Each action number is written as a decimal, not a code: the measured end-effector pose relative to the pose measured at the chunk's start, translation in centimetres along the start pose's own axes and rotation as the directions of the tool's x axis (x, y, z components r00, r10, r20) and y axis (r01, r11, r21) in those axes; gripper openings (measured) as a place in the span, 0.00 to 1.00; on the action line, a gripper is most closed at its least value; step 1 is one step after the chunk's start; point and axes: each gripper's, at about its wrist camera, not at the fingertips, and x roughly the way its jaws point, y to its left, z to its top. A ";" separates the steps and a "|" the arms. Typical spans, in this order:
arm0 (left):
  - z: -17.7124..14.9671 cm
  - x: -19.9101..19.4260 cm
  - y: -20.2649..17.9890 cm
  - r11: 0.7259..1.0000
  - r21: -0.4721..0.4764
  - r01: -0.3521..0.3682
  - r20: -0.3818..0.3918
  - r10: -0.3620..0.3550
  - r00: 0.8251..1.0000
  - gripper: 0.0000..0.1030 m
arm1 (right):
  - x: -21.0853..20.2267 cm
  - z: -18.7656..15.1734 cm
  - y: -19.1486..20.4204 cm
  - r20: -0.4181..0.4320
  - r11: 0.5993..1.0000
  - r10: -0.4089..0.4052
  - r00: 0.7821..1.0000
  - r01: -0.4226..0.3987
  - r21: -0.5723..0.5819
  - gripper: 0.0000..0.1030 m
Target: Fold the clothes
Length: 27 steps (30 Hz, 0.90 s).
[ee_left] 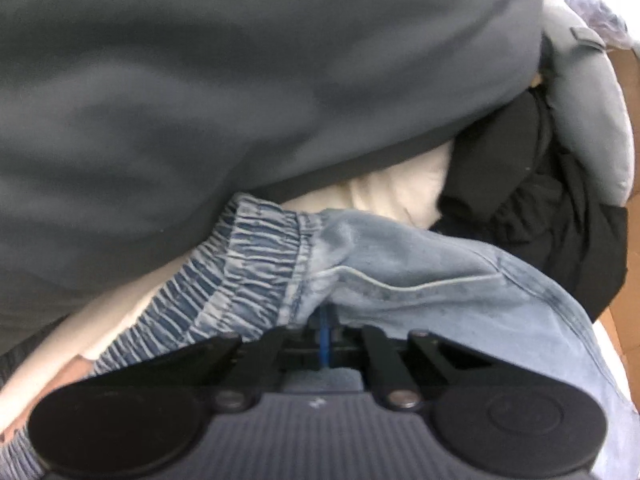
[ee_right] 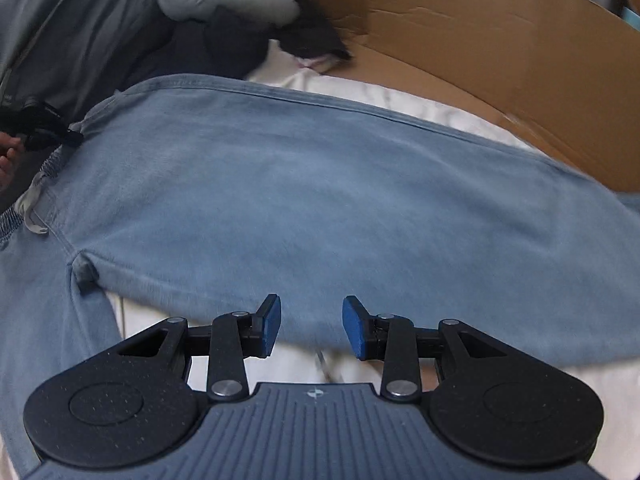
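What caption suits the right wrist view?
Open right hand-held gripper above light blue denim trousers, cardboard box behind.

White bed sheet [ee_right: 400, 98]: lt-blue denim trousers [ee_right: 320, 184], dk clothes [ee_left: 540, 208].

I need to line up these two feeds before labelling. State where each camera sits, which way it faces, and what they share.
Left wrist: on the left gripper, angled steeply down at the jeans waistband, shut on it; a hand shows.
Right wrist: on the right gripper, angled down over a jeans leg, jaws open, cardboard box beyond.
Shared: the jeans, white sheet, dark clothes pile.
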 end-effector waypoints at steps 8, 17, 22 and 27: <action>1.6 2.9 2.1 0.983 -0.181 0.032 -0.031 -0.038 0.999 0.03 | 4.6 0.5 -1.0 -0.078 0.997 -0.054 0.996 0.058 0.046 0.40; 2.5 1.8 1.3 0.993 -0.113 0.042 -0.078 -0.051 0.996 0.03 | 5.1 -0.3 -1.0 -0.038 0.997 -0.075 0.996 0.076 0.000 0.40; 3.0 -1.5 0.4 0.997 -0.037 0.068 -0.044 -0.070 0.997 0.05 | 4.7 0.4 -0.8 -0.056 0.996 -0.084 0.995 0.086 0.037 0.40; 3.1 -2.2 0.5 0.998 -0.006 0.060 -0.051 -0.060 0.997 0.05 | 2.2 1.1 -0.3 -0.010 0.996 -0.053 0.999 0.053 0.067 0.39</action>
